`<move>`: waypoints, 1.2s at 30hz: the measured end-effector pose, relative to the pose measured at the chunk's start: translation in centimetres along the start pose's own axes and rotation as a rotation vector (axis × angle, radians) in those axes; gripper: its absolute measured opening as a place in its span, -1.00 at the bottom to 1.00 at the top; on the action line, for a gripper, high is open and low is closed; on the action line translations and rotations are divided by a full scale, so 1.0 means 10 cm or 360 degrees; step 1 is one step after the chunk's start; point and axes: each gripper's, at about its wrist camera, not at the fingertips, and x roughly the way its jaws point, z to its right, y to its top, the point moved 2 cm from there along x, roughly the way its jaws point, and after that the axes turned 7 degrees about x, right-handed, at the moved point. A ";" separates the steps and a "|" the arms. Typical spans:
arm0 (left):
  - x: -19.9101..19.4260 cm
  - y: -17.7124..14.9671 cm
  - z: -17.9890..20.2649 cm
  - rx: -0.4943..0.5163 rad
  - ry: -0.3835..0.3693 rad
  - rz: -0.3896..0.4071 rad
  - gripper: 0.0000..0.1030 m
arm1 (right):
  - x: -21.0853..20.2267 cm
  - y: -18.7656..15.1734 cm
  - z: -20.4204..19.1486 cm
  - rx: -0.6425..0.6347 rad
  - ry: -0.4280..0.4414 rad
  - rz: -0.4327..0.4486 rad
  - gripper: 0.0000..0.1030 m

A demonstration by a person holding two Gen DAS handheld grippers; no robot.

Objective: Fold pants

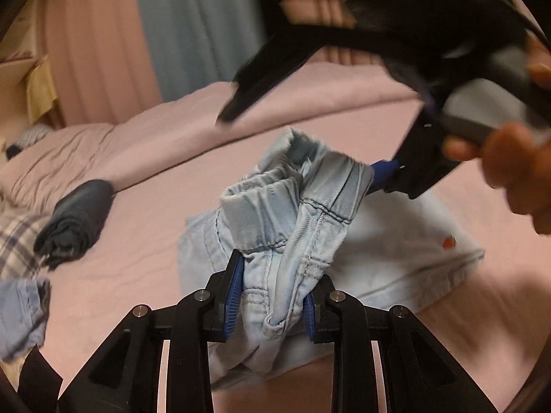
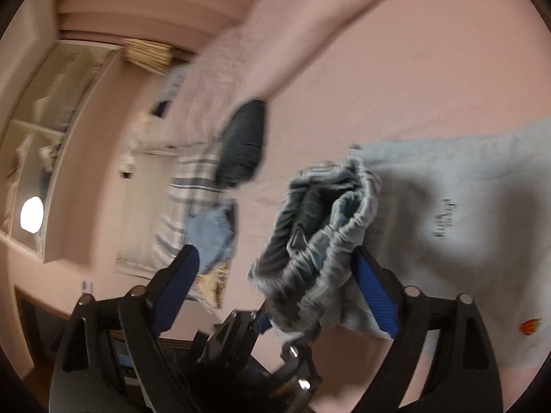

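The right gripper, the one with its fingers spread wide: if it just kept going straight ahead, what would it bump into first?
Probably the bunched waistband of the light blue pants, right between its open fingers; depth is unclear through the blur.

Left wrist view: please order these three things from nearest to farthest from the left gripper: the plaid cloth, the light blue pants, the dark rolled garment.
1. light blue pants: clamped between the pads of the left gripper, centre.
2. dark rolled garment: on the pink bed, to the left.
3. plaid cloth: at the far left edge, beyond the roll.
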 end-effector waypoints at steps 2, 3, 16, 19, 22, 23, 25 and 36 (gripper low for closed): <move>0.03 0.01 0.07 0.0060 0.0010 -0.0030 -0.34 | 0.08 0.05 0.10 0.0061 -0.0113 -0.0042 0.75; 0.04 -0.01 0.10 0.0084 0.0011 -0.0051 -0.27 | 0.13 0.07 0.19 0.0113 -0.0142 -0.0070 0.72; -0.23 -0.77 -1.16 -0.1222 -0.0305 -0.0128 0.72 | 0.17 0.16 0.79 0.0269 -0.0156 -0.0085 -0.40; -0.06 -0.89 -1.30 -0.1466 -0.0506 -0.0178 0.72 | 0.10 0.15 0.69 0.0203 -0.0118 -0.0035 -0.42; 0.10 -0.87 -1.21 -0.1520 -0.0552 -0.0288 0.72 | -0.03 0.16 0.57 0.0125 -0.0064 0.0036 -0.45; 0.14 -0.85 -1.17 -0.1518 -0.0574 -0.0308 0.72 | -0.07 0.16 0.54 0.0111 -0.0054 0.0051 -0.46; 0.21 -0.78 -1.07 -0.1518 -0.0637 -0.0348 0.72 | -0.17 0.17 0.49 0.0096 -0.0022 0.0082 -0.46; 0.22 -0.33 -0.80 -0.1287 -0.0630 -0.0396 0.72 | -0.86 0.21 0.84 0.0182 -0.0018 0.0281 -0.47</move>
